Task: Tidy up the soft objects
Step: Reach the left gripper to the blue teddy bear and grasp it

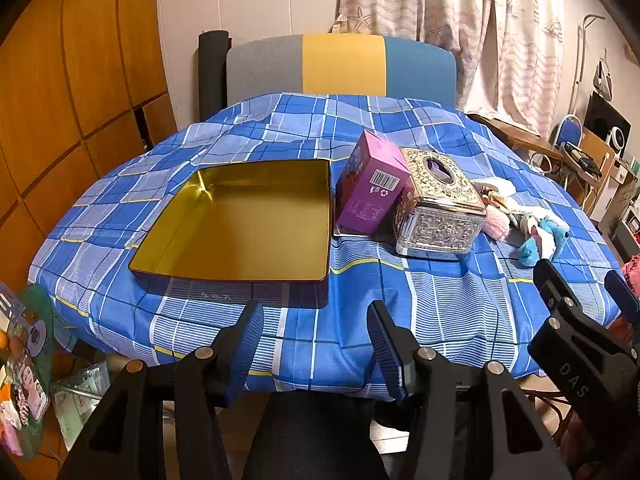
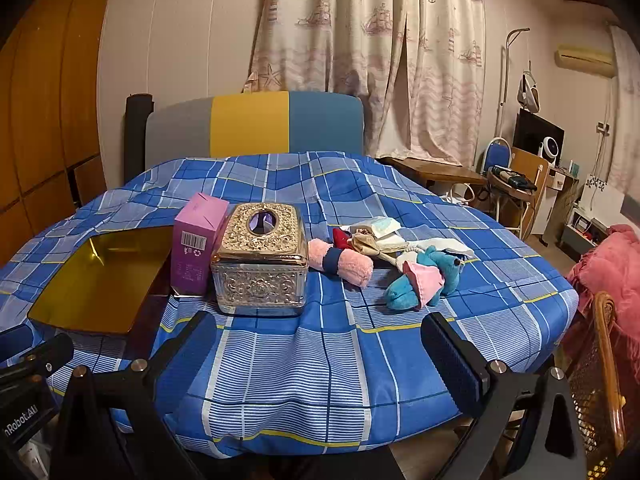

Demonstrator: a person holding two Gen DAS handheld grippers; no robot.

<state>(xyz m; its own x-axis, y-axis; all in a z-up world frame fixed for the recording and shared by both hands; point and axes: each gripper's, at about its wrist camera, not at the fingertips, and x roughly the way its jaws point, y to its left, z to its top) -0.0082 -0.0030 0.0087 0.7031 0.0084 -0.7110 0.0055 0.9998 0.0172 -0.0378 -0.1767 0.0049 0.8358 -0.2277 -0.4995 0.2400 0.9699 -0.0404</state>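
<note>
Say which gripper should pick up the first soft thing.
Right. The right gripper is open and faces the pink towel and blue toy; the left gripper faces the tin.

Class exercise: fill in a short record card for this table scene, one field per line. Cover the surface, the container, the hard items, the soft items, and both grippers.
surface: blue plaid cloth over the table
container: gold tin tray, open, nothing inside
hard items: purple carton leaning against the ornate tissue box
soft items: pink rolled towel, blue plush toy, pale cloths, all outside the tray
left gripper: fingers apart, holding nothing
right gripper: fingers apart, holding nothing
</note>
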